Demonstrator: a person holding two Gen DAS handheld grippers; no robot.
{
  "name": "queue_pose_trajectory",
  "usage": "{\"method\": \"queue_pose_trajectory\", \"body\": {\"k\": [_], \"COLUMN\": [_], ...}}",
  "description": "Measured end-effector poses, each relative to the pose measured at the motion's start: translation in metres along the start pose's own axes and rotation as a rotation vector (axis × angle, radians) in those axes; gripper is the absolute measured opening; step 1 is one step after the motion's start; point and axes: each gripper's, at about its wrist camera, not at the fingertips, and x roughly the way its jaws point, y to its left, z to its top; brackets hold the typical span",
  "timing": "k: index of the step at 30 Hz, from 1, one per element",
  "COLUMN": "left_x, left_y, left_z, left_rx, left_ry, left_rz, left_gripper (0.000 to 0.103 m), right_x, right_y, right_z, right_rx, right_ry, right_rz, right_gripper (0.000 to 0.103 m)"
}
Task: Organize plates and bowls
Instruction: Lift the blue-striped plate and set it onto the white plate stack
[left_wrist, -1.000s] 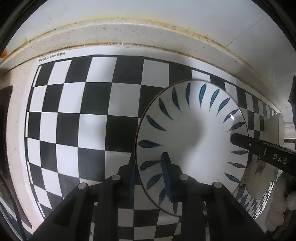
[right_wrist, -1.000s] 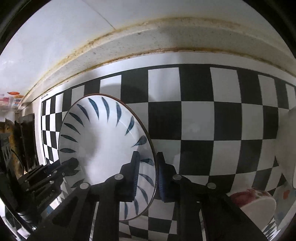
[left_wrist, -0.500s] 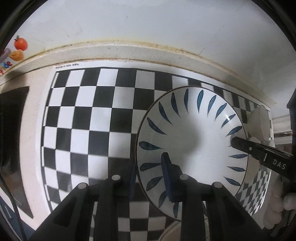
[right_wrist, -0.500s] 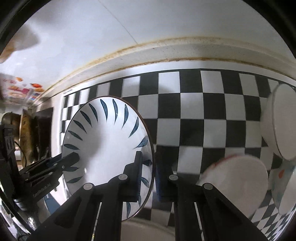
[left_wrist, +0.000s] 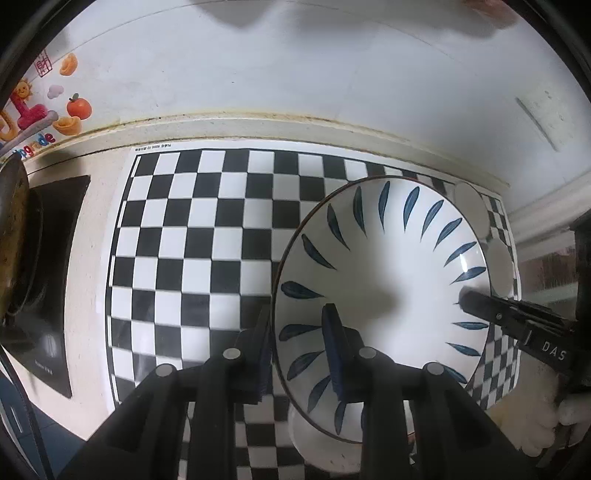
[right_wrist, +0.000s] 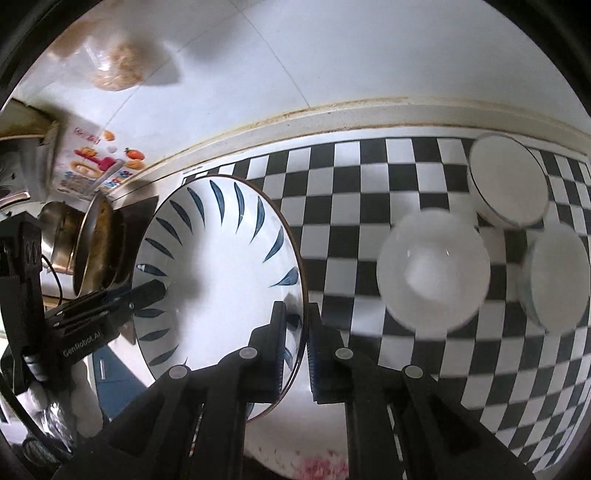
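Note:
A white plate with blue leaf marks (left_wrist: 388, 288) hangs tilted above the checkered mat (left_wrist: 207, 236), held from both sides. My left gripper (left_wrist: 297, 343) is shut on its left rim, one pad inside the plate and one behind it. The right gripper (right_wrist: 298, 332) is shut on the opposite rim of the same plate (right_wrist: 221, 266). Each gripper shows in the other's view: the right one (left_wrist: 480, 306) and the left one (right_wrist: 147, 291). Three white bowls (right_wrist: 432, 273) (right_wrist: 509, 181) (right_wrist: 557, 277) stand on the mat to the right.
A pale bowl with pink flowers (right_wrist: 314, 454) sits under the plate. A pan (left_wrist: 14, 236) rests on a black cooktop (left_wrist: 55, 258) left of the mat. A metal pot (right_wrist: 59, 236) is there too. The tiled wall (left_wrist: 295, 74) rises behind the counter edge.
Both grippers have risen with the plate held between them, so the mat looks smaller and farther off. The bowls at the right and the cooktop at the left have come into view.

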Motion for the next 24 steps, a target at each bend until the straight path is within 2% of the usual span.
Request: {"method": "queue_pose_trajectory", "body": {"k": [4, 8, 18, 24], "left_x": [-0.005, 0.006, 0.064, 0.086], "left_y": [-0.009, -0.015, -0.03, -0.035], "left_z": [-0.023, -0.046, -0.096, -0.106], "left_rx": [0.015, 0.031, 0.074, 0.075], "left_ry": [0.011, 0.055, 0.212, 0.271], "left_rz": [-0.012, -0.016, 0.009, 0.012], "left_gripper": [0.023, 0.023, 0.023, 0.024], "right_x": [-0.018, -0.018, 0.023, 0.042], "right_y": [-0.014, -0.025, -0.065, -0.081], "right_z": [-0.033, -0.063, -0.122, -0.136], "right_rx": [0.013, 0.029, 0.095, 0.116], "right_ry": [-0.001, 0.018, 0.119, 0.165], "right_rz": [0.014, 0.015, -0.017, -0.032], "right_gripper": [0.012, 0.012, 0.012, 0.012]}}
